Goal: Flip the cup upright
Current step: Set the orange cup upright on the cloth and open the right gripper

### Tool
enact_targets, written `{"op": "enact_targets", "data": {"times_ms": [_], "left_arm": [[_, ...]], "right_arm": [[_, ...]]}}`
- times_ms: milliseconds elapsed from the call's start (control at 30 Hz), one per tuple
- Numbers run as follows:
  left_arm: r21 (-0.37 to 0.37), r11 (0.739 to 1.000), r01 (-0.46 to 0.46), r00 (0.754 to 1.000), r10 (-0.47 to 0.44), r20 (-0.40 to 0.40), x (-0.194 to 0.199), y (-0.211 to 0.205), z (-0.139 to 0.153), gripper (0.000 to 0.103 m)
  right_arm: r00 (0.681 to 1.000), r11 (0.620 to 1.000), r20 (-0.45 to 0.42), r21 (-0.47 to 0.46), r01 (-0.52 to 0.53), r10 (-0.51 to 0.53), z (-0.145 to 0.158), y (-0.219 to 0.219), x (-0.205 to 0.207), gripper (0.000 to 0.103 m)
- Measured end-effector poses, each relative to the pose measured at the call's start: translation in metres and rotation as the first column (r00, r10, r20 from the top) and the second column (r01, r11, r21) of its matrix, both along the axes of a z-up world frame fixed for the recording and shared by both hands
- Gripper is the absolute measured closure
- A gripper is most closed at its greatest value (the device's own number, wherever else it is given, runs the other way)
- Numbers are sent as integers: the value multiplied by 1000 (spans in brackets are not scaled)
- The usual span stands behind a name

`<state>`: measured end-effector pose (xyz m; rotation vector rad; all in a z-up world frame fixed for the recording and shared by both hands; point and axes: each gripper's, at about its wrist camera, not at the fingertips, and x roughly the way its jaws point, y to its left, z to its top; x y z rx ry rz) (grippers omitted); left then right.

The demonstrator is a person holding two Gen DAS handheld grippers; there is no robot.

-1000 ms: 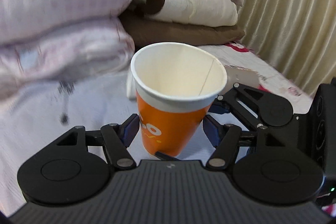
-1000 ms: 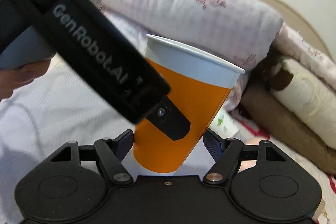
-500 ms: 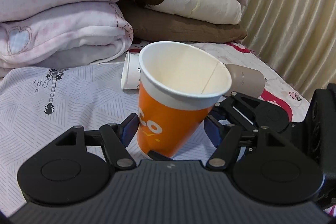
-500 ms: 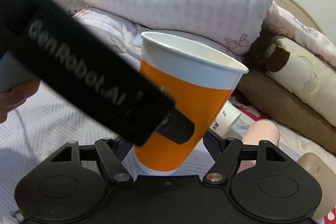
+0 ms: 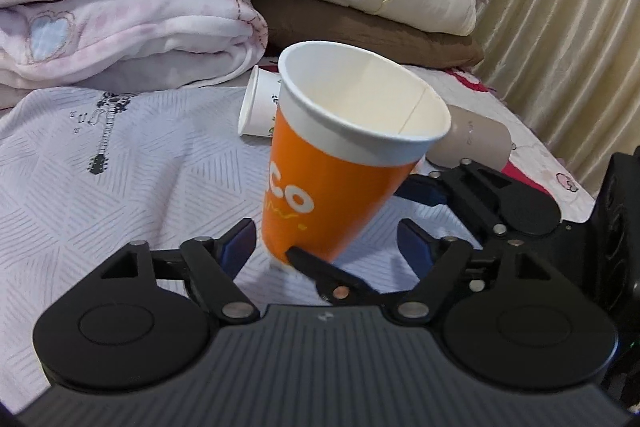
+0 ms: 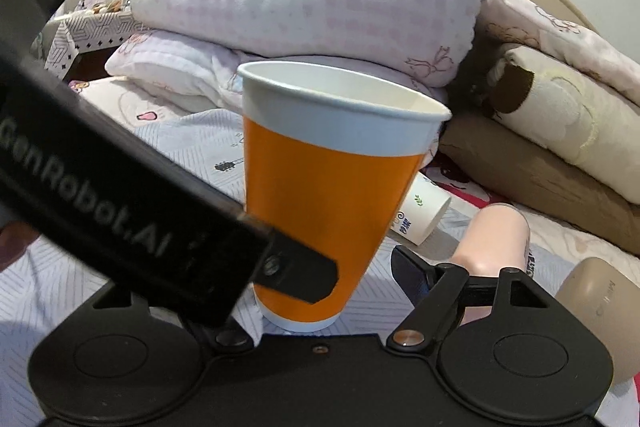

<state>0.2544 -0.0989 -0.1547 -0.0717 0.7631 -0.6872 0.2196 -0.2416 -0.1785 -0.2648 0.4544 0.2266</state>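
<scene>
An orange paper cup with a white rim stands mouth-up on the bed sheet, leaning slightly; it also shows in the right wrist view. My left gripper is open, its blue-padded fingers either side of the cup's base with gaps. My right gripper is open around the cup's base too; its left finger is hidden behind the left gripper's body. The right gripper's fingers show behind the cup in the left wrist view.
A white paper cup lies on its side behind the orange one. A beige cup and a pink cup lie to the right. Folded blankets are stacked at the back, a curtain at right.
Both grippers have opened wider around the cup. The cup has come down onto the sheet and now leans a little to the right in the left wrist view.
</scene>
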Motion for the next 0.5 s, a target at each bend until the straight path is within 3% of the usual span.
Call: {"op": "enact_targets", "data": {"times_ms": [133,333,500], "left_arm": [[7,1000,-8,1000,8,-8,-10,4,8,22],[89,992,-93,994,98,-47,-28,10,15,22],[150,984,-92,992,103,-69,-56,10,34,22]], "right_arm": [[999,998,-10,45,33,-32,1,-7,-17,21],[990,980,-85,158,121,-108,-4,-31,-61,21],[980,963,-93,187,192,-177,14,-49,-94,21]]}}
